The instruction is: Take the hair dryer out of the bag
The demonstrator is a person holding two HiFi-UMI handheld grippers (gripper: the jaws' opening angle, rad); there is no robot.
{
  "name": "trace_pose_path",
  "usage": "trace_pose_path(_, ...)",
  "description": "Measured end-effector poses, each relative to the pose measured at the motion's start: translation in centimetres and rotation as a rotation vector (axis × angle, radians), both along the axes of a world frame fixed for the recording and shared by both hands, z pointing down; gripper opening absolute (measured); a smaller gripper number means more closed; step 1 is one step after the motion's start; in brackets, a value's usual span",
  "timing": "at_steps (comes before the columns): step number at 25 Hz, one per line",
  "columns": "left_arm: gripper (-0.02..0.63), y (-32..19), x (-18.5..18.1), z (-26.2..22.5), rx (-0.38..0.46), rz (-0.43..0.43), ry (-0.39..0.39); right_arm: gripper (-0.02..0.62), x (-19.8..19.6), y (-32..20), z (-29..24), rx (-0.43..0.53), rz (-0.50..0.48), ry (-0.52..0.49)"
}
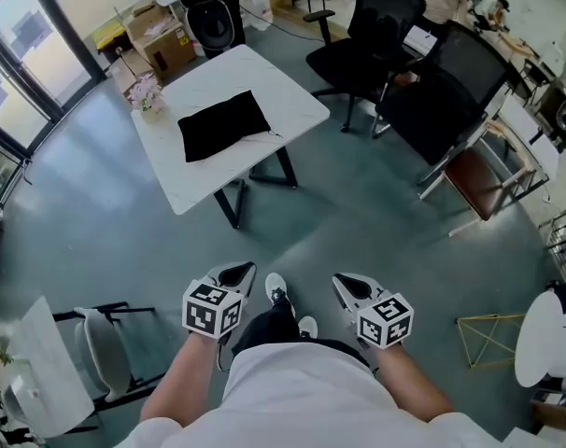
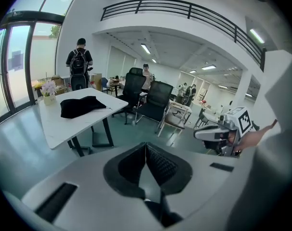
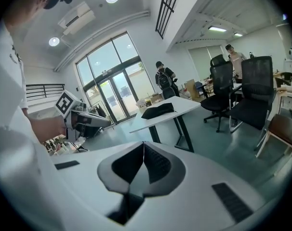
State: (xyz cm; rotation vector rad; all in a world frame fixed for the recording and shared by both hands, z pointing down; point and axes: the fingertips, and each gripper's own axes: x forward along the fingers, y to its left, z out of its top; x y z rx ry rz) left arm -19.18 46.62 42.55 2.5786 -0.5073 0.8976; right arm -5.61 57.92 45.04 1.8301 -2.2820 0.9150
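Observation:
A black cloth bag lies flat on a white table across the room; it also shows as the bag in the left gripper view and the bag in the right gripper view. No hair dryer is visible. My left gripper and right gripper hang close to my body, well short of the table. Both are shut and hold nothing. The left gripper has its jaws pressed together, and so does the right gripper.
Black office chairs stand to the right of the table, with a brown-seated chair nearer. Cardboard boxes and a small flower pot sit by the table's far left. A white chair stands at my left. People stand beyond the table.

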Motion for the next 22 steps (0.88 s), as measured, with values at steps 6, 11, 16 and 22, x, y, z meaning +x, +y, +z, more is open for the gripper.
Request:
trace_pose_path(6, 0.017, -1.5, 5.3, 0.6, -0.004, 0.079, 0.019, 0.015, 3.8, -0.9, 0.2, -0.01, 0.053, 0.02)
trace_pose_path(11, 0.017, -4.7, 8.3, 0.5, 0.008, 0.1, 0.038, 0.015, 6.4, -3.3, 0.5, -0.021, 0.065, 0.038)
trace_pose_path(16, 0.017, -9.6, 9.8, 0.4, 0.004, 0.083, 0.035, 0.015, 8.1, -8.3, 0.2, -0.023, 0.052, 0.035)
trace_pose_path(22, 0.017, -17.7, 11.7, 0.2, -0.006, 0.046, 0.057, 0.015, 9.2, -17.3, -1.1, -0.016, -0.001, 0.066)
